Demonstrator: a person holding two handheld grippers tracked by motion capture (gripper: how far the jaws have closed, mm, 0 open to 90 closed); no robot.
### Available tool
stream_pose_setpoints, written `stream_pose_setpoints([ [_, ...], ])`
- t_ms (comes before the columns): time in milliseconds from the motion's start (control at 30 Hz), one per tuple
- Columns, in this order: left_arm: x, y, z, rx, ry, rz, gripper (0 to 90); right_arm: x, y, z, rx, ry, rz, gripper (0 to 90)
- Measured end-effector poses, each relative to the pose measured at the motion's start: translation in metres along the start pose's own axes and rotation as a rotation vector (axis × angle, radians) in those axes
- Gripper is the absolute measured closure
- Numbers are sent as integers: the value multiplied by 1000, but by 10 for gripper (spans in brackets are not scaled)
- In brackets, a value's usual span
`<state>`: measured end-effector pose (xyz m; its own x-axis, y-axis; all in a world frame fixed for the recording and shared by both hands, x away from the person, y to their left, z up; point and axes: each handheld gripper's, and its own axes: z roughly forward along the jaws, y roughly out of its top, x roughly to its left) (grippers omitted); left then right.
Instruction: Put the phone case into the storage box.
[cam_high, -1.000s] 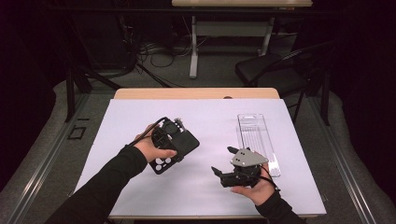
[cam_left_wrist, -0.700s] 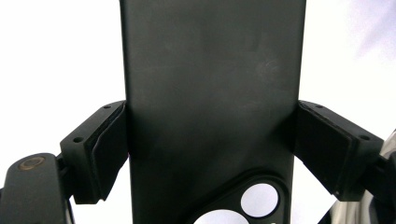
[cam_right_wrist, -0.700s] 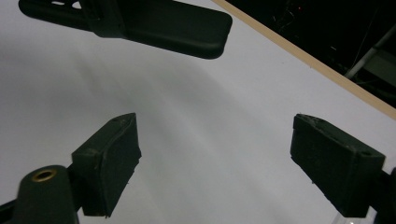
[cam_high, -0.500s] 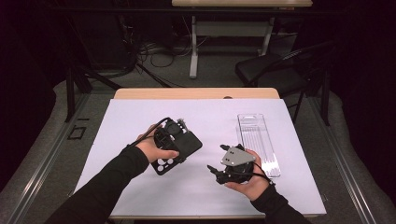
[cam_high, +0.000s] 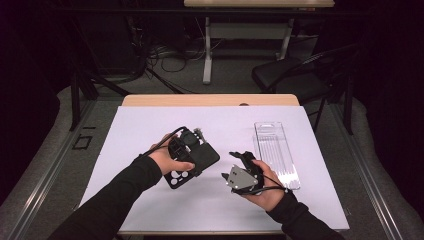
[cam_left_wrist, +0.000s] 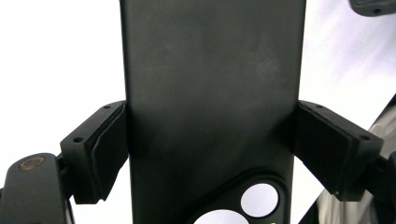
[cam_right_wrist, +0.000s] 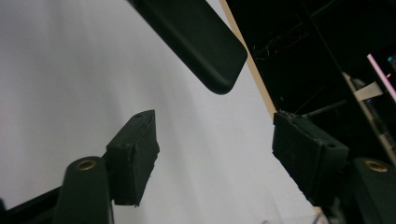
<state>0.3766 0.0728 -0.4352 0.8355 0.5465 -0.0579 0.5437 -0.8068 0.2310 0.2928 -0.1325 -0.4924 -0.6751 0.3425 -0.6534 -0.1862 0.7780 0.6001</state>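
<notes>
Above the white worktop (cam_high: 150, 125), seen from the high view, a black phone case (cam_high: 192, 162) is held by the left gripper (cam_high: 187, 145). Along the left gripper view, both pads are pressed on its edges. By the right gripper (cam_right_wrist: 215, 154), whose jaws have just been closing with nothing between them, the case corner could be missed or knocked askew.

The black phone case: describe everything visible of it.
The phone case is matte black, flat and rectangular with rounded corners, apparently plastic or rubber. A camera cutout with round holes sits at one end. The left hand-held gripper clamps its long sides between both pads, holding it above the white table. Nothing else touches it.
</notes>
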Motion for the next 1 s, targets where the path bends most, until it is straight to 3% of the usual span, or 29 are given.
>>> stream_pose_setpoints([
  [67, 0, 0, 0, 0, 0, 3, 147, 2, 0, 1, 1, -9, -22, 318],
  [100, 0, 1, -1, 4, -4, 2, 147, 5, 2, 2, 6, -33, -82, 333],
  [133, 0, 1, -1, 4, -4, 2, 147, 5, 2, 2, 6, -33, -82, 333],
  [167, -1, 2, -1, 7, -5, 6, 147, 6, 2, 3, 21, -43, -151, 342],
  [300, -2, 3, -1, 10, -9, 5, 147, 9, 3, 4, 29, -48, -199, 366],
  [600, -4, 6, 1, 29, -18, 22, 147, 13, 6, 6, 26, -82, -367, 419],
  [867, -7, 10, 3, 35, -25, 28, 147, 15, 6, 9, 12, -84, -387, 455],
  [900, -8, 12, 4, 37, -28, 35, 147, 15, 7, 10, 9, -85, -419, 466],
  [1000, -10, 13, 5, 36, -34, 37, 147, 17, 6, 11, 13, -84, -441, 473],
])
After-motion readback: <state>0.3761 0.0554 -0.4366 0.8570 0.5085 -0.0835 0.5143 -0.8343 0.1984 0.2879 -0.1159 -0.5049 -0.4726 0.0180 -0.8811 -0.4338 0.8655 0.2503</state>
